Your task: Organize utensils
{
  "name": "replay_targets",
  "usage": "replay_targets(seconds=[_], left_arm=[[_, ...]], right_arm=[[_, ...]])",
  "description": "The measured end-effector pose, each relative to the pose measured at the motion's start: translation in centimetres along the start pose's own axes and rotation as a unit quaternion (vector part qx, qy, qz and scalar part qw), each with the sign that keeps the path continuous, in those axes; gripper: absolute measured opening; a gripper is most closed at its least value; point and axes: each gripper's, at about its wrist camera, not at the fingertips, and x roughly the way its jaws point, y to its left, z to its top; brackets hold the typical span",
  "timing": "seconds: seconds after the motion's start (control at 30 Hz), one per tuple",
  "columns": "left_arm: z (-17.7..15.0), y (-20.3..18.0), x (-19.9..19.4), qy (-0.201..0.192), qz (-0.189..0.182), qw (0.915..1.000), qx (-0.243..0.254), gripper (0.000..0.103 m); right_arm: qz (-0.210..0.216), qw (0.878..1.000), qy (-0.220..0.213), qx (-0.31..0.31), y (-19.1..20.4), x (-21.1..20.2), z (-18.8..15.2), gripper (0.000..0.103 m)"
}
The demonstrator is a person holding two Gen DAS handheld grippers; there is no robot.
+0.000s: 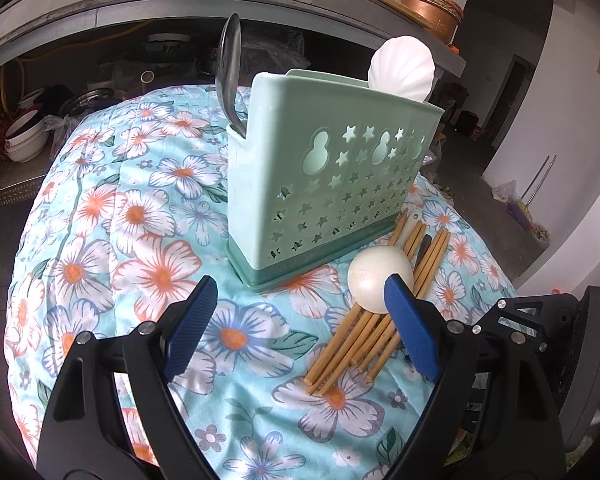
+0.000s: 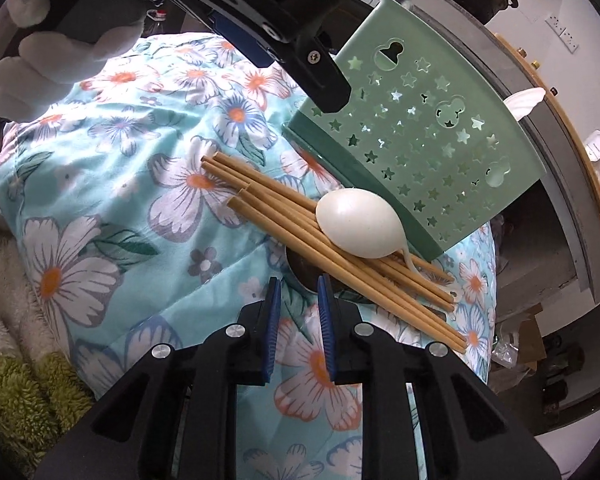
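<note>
On the flowered cloth, utensils: a bundle of bamboo chopsticks [image 2: 340, 256] lay loose just beside the foot of the green holder [image 1: 332, 168], with a cream spoon [image 2: 360, 226] resting bowl-down across them.
Under the chopsticks: a dark metal utensil [image 2: 304, 274] showed only partly, its kind hard to tell.
Holder: it stood upright on the surface [image 1: 148, 240], already carrying a metal ladle [image 1: 228, 64] at one end and a white shell-shaped scoop [image 1: 404, 68] at the other.
Progress: by my judgement about half done; two pieces were stowed, while the chopsticks, the cream spoon and the dark piece were left to put away.
Right gripper [image 2: 298, 292]: angled down at the near edge of the pile, its jaws nearly together around the rim of the dark utensil; whether the pads actually pressed on it could not be told.
Left gripper [image 1: 300, 300]: tilted down before the holder, jaws wide apart and holding nothing, one pad overlapping the cream spoon in view.
Hand: a white-gloved hand [image 2: 40, 60] gripped the left tool's handle.
</note>
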Motion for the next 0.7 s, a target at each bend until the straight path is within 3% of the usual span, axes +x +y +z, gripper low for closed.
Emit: replay_targets(seconds=[0.33,0.53,0.7], left_arm=[[-0.3,-0.9,0.3,0.014,-0.013,0.9996,0.022,0.081],[-1.7,-4.4,1.0,0.047,-0.037,0.9911,0.119,0.081],[-2.9,-6.8,2.4,0.062,-0.014,0.9799,0.189,0.081]], right_arm=[[0.066,0.993,-0.005,0.100,-2.2,-0.2,0.7,0.019],[0.087,0.977,0.010,0.196,-4.8,-0.3,-1.1,0.019],[0.104,0.956,0.018,0.273,-6.8,0.1,-2.5,0.019]])
